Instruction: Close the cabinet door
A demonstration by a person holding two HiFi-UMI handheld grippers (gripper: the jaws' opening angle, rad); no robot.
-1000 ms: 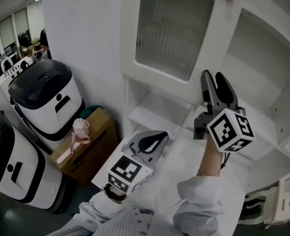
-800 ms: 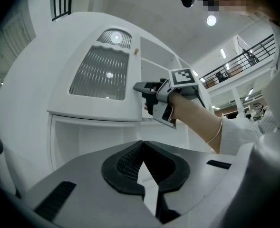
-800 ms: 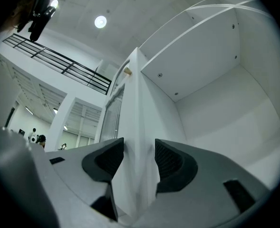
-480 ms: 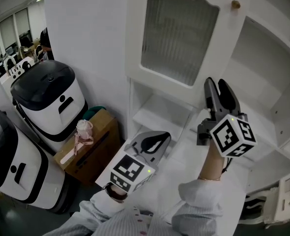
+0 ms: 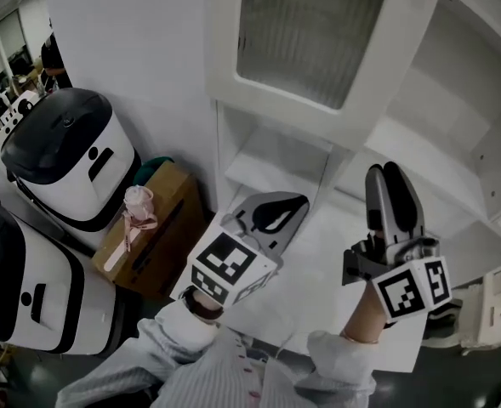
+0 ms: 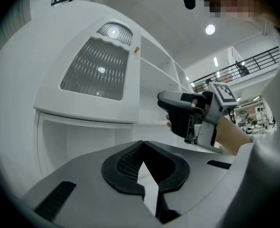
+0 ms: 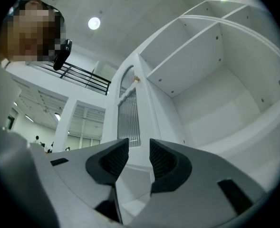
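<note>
Door of white wood with ribbed glass (image 5: 297, 32) sits far left and looks nearly shut. Right gripper (image 5: 384, 172), jaws just closing on nothing, hangs near. Left gripper (image 5: 294, 204) has them pressed together. Any final push: flat, beside small knob (image 6: 136, 50).

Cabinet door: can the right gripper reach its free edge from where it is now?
Likely yes. The right gripper hangs just below the free corner of the cabinet door, with open air between them. Its jaws have just been closing but stand apart, nothing between them.
</note>
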